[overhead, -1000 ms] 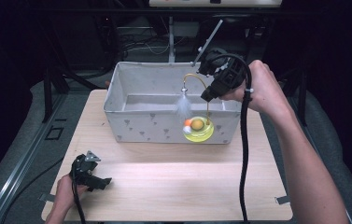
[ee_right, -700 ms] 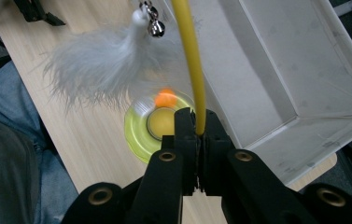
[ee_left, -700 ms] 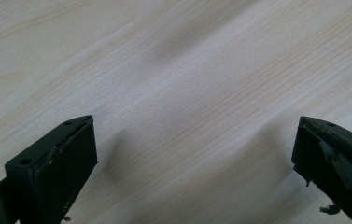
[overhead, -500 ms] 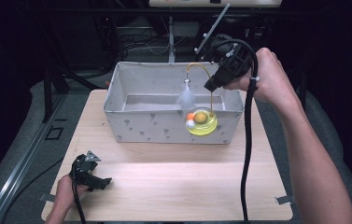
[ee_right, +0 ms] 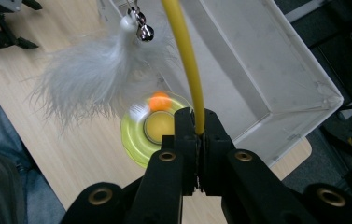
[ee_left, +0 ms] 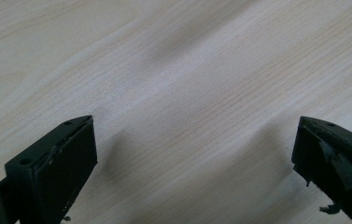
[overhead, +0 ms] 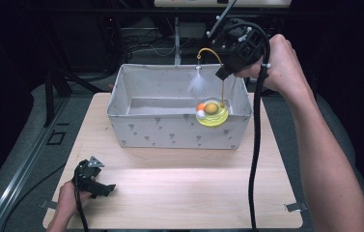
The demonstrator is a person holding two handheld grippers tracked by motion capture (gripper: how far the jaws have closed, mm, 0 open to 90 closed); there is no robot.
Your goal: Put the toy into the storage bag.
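Right gripper (overhead: 224,72): raised above the far right corner of the bin, held in the person's right hand (overhead: 276,65); its jaws are pressed together on the yellow wand (ee_right: 187,65), which runs up between them in the right gripper view.

Cat toy (overhead: 212,113): a round yellow-green base with an orange ball and a white ball on it, hanging in the air from the wand, over the right end of the bin near its front wall. It touches neither the bin's floor nor the table, as far as I can tell from the high view.

Yellow wand, upper part: from the grip it arches over towards the left and ends at a small bell (ee_right: 144,31).

Feather tuft (overhead: 198,84): white and fluffy, dangling below the bell, to the left of the gripper and above the base.

Bin (overhead: 136,130): a pale grey fabric box with a small dark pattern, standing on the far half of the table, open at the top.

Table (overhead: 194,193): light wood, bare on the near side.

Left gripper (overhead: 103,187): low at the near left corner of the table, held in the left hand (overhead: 66,200), well apart from the bin.

Left gripper jaws: spread wide over bare wood in the left gripper view, nothing between them.

Cable (overhead: 254,159): black, trailing from the right gripper down across the table's right side.
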